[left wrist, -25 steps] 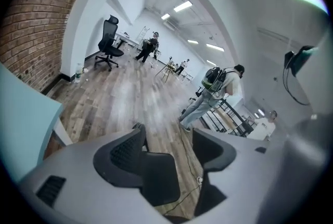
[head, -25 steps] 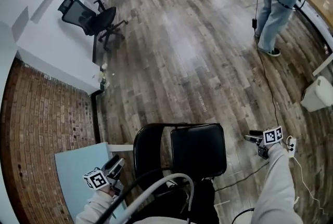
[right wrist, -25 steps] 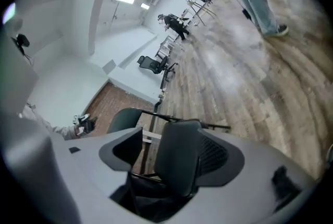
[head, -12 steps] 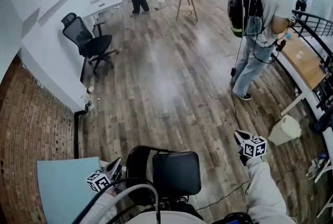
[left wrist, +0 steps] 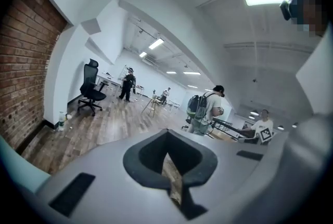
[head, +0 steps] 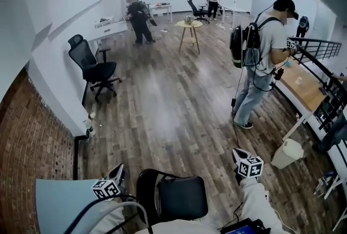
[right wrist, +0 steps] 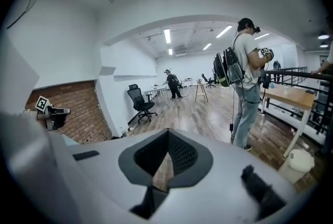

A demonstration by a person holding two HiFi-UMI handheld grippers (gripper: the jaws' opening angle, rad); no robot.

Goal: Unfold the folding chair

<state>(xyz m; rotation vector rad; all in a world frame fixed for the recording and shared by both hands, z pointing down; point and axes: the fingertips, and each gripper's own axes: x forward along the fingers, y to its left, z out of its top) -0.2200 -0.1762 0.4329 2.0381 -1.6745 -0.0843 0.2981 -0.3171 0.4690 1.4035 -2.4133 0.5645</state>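
In the head view, saw the black folding chair (head: 181, 197) at the bottom centre on the wooden floor (head: 173, 102), seat pad turned up towards the camera, curved back frame at its left. Found the left gripper (head: 118, 172) just left of that frame and the right gripper (head: 237, 154) well off to the chair's right, over bare floor. Noted a pale blue panel (head: 59, 197) at lower left beside a brick wall (head: 27, 135), a black office chair (head: 92, 67) farther back, and a person with a backpack (head: 260, 54) standing at right near a white bin (head: 287, 152). In the left gripper view, found the jaws closed tip to tip with nothing between them, only a sliver of floor showing past them; saw the office chair and brick wall at left, the person with a backpack in the middle distance. In the right gripper view, likewise found the jaws pressed together on nothing, pointed across the room towards the office chair, with the left gripper small at far left before the brick wall and the person with a backpack close at right.
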